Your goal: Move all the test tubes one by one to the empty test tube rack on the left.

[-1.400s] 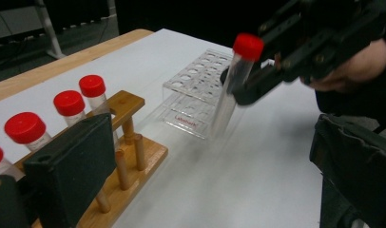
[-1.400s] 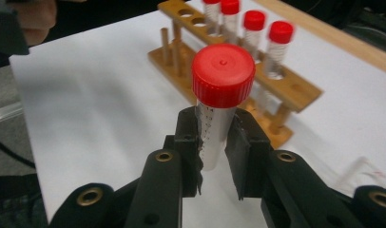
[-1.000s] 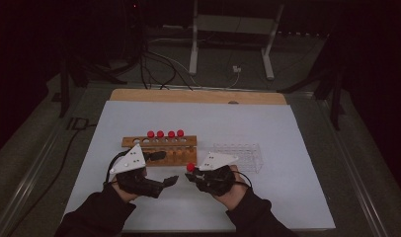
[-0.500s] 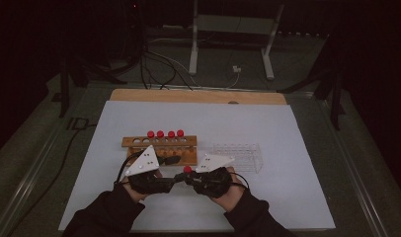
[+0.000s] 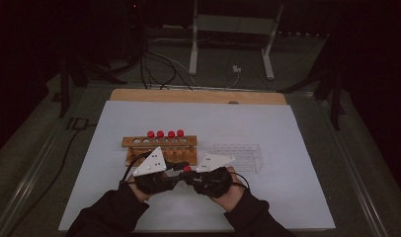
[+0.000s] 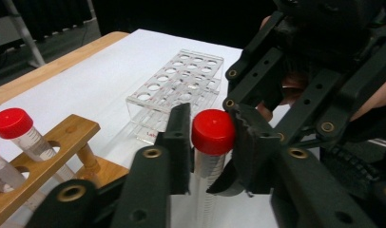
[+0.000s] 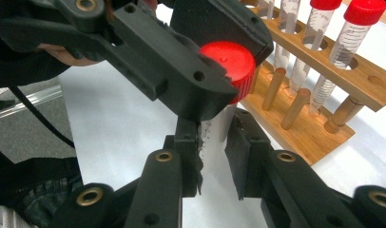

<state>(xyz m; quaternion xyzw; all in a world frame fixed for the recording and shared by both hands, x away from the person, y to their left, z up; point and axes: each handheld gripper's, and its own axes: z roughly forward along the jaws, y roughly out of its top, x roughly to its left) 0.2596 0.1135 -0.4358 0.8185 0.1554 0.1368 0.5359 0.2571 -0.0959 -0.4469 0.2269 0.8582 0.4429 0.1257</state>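
Looking down, we are losing the tube (image 5: pixel 187 169) between both grippers beside the wooden rack (image 5: pixel 159 142); closer, the left gripper (image 6: pixel 211 137) has just been closing onto its red cap (image 6: pixel 213 131), the right gripper (image 7: pixel 215 152) clamping its body.

The table (image 5: pixel 267 128) is surveyed from above and some way back, while the red-capped tube (image 6: pixel 213 131) and wooden rack (image 7: pixel 319 90) are seen at close range, from opposite sides, by both gripper views.
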